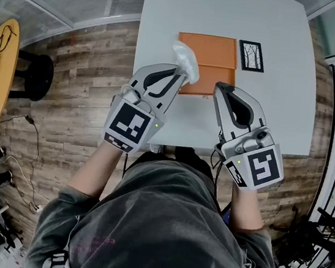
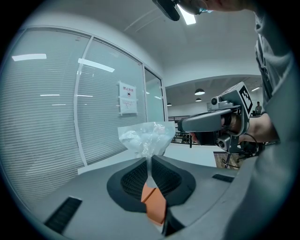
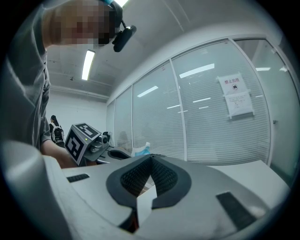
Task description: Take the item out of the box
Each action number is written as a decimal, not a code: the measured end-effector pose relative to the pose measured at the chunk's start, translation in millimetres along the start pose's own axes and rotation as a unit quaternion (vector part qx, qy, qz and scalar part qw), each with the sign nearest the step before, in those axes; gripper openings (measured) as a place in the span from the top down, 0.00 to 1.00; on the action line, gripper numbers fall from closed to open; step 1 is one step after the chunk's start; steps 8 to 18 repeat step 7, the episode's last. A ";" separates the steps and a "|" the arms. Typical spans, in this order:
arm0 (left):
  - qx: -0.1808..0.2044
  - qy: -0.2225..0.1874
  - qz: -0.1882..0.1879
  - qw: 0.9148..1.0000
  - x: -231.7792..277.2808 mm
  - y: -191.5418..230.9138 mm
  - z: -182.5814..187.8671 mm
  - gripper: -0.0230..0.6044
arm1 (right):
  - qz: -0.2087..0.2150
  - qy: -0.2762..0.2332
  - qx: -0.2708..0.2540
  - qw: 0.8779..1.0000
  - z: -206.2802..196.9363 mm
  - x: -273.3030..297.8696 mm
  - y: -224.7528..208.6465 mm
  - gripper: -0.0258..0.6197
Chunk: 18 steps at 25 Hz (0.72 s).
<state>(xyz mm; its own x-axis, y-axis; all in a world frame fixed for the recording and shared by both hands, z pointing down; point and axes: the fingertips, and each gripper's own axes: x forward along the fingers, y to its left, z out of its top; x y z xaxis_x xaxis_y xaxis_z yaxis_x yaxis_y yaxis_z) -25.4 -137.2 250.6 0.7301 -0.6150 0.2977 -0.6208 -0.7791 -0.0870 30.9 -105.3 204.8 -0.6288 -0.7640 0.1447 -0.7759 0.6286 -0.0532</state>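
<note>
Our left gripper (image 1: 179, 73) has its jaws pinched nearly together on the neck of a clear plastic bag (image 1: 187, 60). In the left gripper view the thin film runs down between the ribbed pads (image 2: 161, 176), and the puffed body of the bag (image 2: 145, 137) stands above the tips. What the bag holds we cannot make out; we only see something pale through the crumpled film. The bag is in the air over the near left part of the orange box (image 1: 213, 51), not resting on it. A slice of orange (image 2: 153, 202) shows through the gap lower down between the left jaws.

Our right gripper (image 1: 220, 87) has its jaws closed tip to tip with nothing between them. In the right gripper view the tips meet (image 3: 150, 158), and only a sliver of white table shows through the gap lower down. It hangs beside the left one, near the box's near right corner. We cannot tell from the head view whether it touches the box.

The box lies flat on the white table (image 1: 282, 109), with one crease across it. Its near edge is partly hidden behind both grippers, and we cannot see whether anything lies inside. Just to its right lies a black-framed card (image 1: 251, 55) with a tree drawing.

We count two grippers, one bag, one box and one card.
</note>
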 end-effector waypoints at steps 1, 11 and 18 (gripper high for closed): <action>0.000 0.000 -0.001 1.000 0.0 -0.7 0.7 0.91 | 0.000 0.000 0.000 1.000 0.7 -0.6 -0.1 0.96; -0.001 -0.001 -0.001 1.000 -0.7 2.1 -0.7 0.91 | 0.001 0.000 -0.001 1.000 0.3 2.3 1.0 0.96; -0.001 -0.001 -0.001 1.000 -0.7 2.1 -0.7 0.91 | 0.001 0.000 -0.001 1.000 0.3 2.3 1.0 0.96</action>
